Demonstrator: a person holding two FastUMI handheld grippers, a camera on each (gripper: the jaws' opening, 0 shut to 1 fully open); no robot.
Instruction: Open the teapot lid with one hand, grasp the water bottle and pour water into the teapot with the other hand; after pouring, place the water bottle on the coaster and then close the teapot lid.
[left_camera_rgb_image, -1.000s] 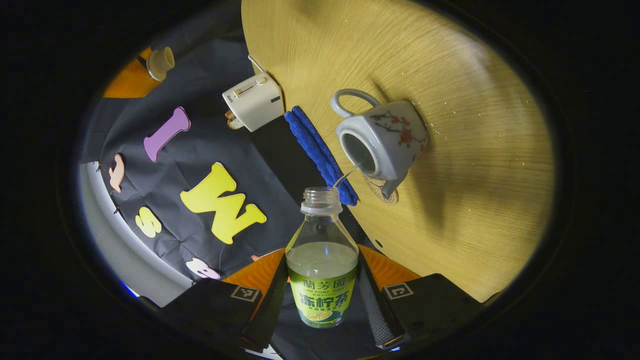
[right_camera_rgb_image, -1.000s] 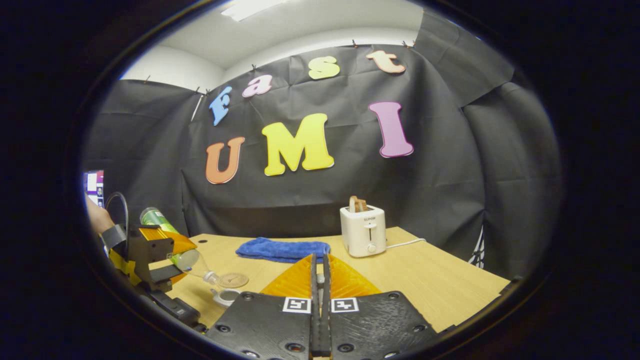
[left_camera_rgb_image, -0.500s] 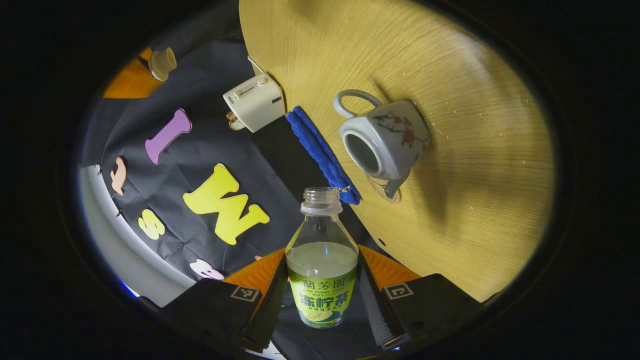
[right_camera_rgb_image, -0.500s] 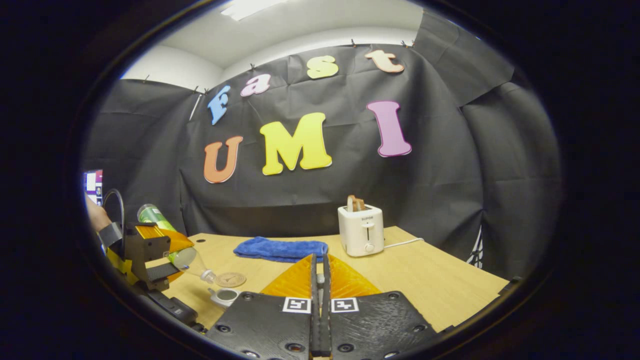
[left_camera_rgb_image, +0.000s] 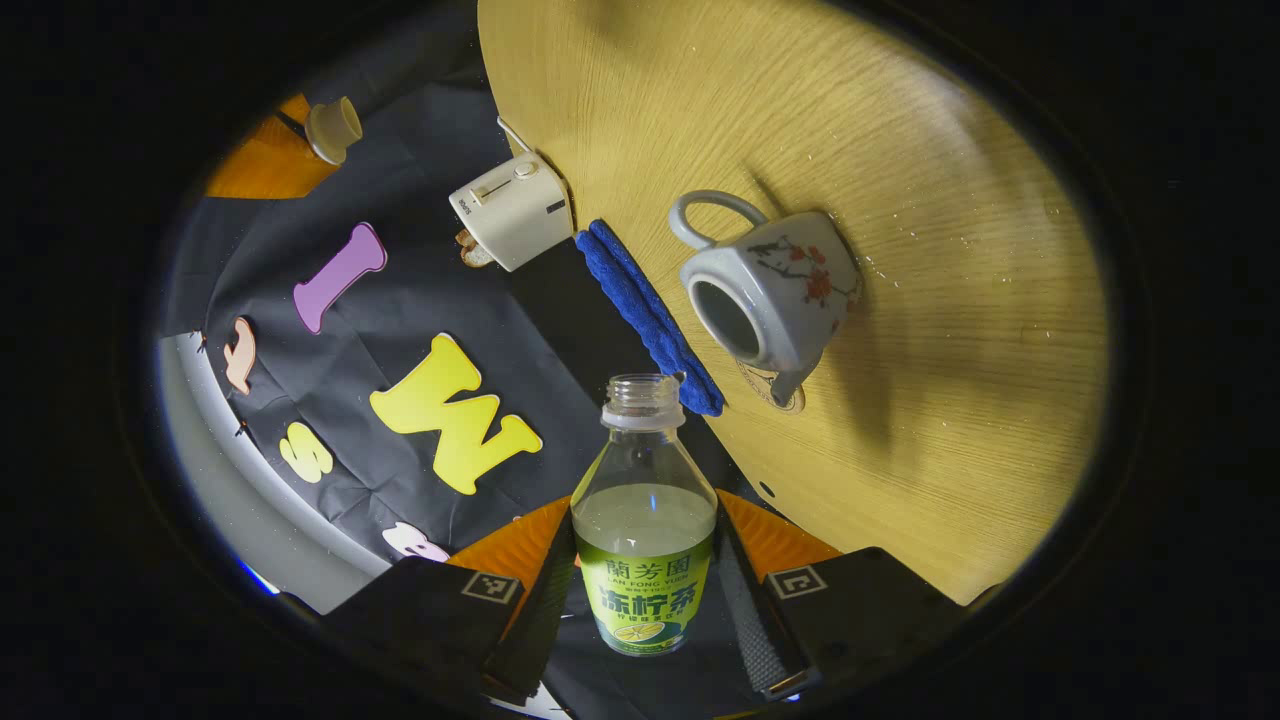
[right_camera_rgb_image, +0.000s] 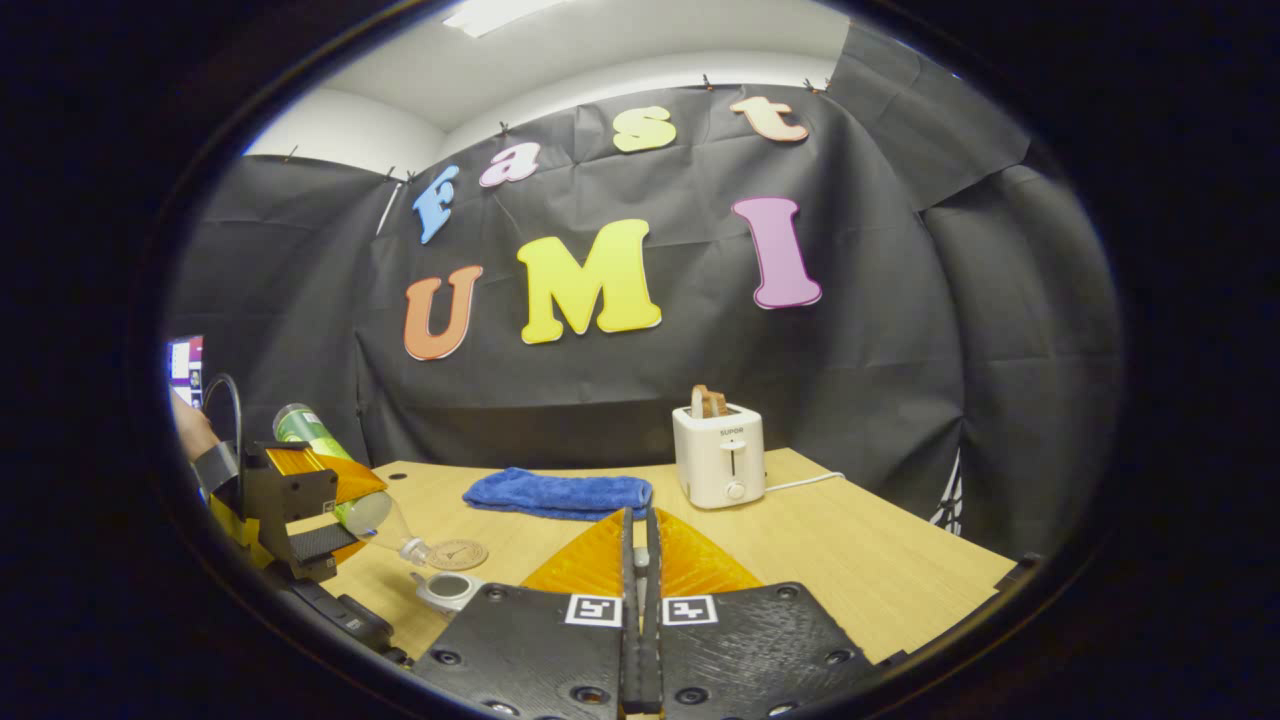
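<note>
in the left hand-held gripper's (left_camera_rgb_image: 645, 600) pinch, a half-full water bottle (left_camera_rgb_image: 645, 545); beyond, the lidless teapot (left_camera_rgb_image: 770, 290)

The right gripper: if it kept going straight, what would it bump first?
Probably the black cloth wall. The right gripper points between the blue towel and toaster; depth is unclear.

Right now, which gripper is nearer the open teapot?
Left. The left gripper holds the water bottle tilted, mouth just above the teapot. The right gripper, carrying the teapot lid, hangs farther away, off beyond the toaster.
</note>
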